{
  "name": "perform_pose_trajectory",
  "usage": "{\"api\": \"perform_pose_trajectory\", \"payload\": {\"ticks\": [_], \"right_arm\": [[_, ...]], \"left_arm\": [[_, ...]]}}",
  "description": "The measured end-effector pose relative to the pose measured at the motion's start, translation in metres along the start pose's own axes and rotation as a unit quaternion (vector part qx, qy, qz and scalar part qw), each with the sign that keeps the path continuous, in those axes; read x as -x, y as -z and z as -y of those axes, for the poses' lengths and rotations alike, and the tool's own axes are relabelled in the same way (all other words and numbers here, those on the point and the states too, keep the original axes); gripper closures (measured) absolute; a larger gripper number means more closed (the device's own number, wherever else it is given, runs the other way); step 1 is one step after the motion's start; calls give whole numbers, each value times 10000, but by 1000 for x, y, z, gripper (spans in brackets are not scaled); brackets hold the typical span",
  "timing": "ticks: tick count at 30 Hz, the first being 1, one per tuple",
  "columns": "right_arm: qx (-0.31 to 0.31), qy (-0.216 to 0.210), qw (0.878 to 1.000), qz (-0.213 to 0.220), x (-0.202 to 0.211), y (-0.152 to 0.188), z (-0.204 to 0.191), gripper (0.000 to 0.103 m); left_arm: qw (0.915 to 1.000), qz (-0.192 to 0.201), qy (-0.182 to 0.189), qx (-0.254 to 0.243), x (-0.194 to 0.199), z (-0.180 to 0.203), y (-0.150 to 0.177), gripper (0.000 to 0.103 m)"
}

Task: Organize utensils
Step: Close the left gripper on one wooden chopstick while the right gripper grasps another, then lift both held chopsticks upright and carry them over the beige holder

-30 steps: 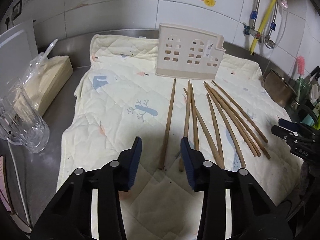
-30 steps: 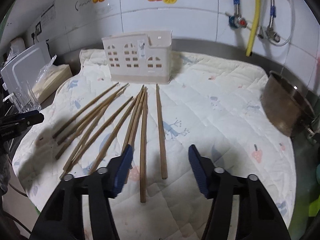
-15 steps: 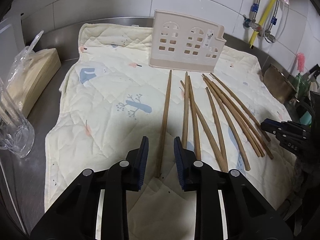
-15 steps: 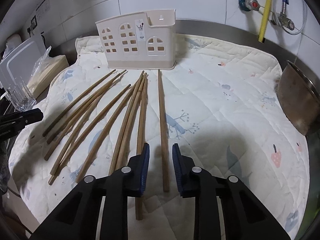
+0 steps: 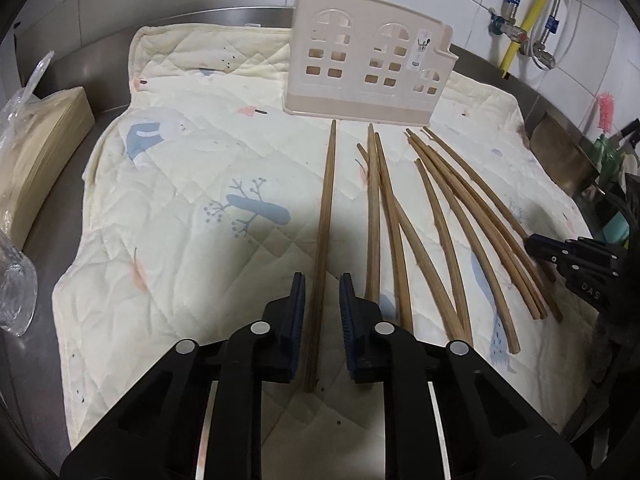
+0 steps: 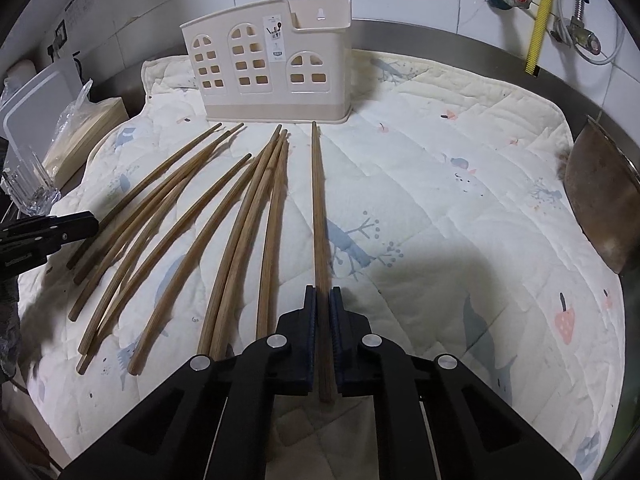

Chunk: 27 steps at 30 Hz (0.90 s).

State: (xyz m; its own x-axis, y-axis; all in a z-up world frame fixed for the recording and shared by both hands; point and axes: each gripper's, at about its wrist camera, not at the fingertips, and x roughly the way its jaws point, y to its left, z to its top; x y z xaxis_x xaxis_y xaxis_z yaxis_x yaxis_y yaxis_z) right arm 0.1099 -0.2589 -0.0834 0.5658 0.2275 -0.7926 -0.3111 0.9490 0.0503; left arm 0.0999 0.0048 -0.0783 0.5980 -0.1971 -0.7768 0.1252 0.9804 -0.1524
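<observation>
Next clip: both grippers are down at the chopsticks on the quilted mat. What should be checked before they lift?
1. Right gripper clamped on the held chopstick: ok.
2. Left gripper clamped on the straddled chopstick: not ok. Its jaws have just been closing, and gaps show on either side.
3. One stick per gripper: ok.
4. Holder upright on the mat: ok.
5. Holder's slots free: cannot tell.

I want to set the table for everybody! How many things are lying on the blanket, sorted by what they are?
wooden chopsticks: 10
utensil holder: 1
Total: 11
</observation>
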Motion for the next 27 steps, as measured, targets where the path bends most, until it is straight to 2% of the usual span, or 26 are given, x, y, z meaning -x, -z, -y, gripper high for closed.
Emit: {"api": "perform_pose_trajectory", "payload": {"ticks": [6, 11, 14, 19, 27], "right_arm": [[24, 11, 10000, 5, -2, -1, -1, 96], [41, 10, 10000, 9, -3, -1, -1, 96], [20, 11, 10000, 47, -1, -1, 0, 96], [0, 36, 9996, 276, 13, -8, -1, 96], [98, 62, 9953, 956, 60, -33, -2, 96]], "left_arm": [[9998, -107, -111, -84, -10, 1, 0, 88], [9998, -78, -149, -103, -11, 3, -1, 96], [9999, -11, -138, -92, -7, 4, -4, 97], [9995, 221, -133, -177, 13, 9, -11, 98], [9976, 662, -67, -214, 49, 13, -30, 98]]}}
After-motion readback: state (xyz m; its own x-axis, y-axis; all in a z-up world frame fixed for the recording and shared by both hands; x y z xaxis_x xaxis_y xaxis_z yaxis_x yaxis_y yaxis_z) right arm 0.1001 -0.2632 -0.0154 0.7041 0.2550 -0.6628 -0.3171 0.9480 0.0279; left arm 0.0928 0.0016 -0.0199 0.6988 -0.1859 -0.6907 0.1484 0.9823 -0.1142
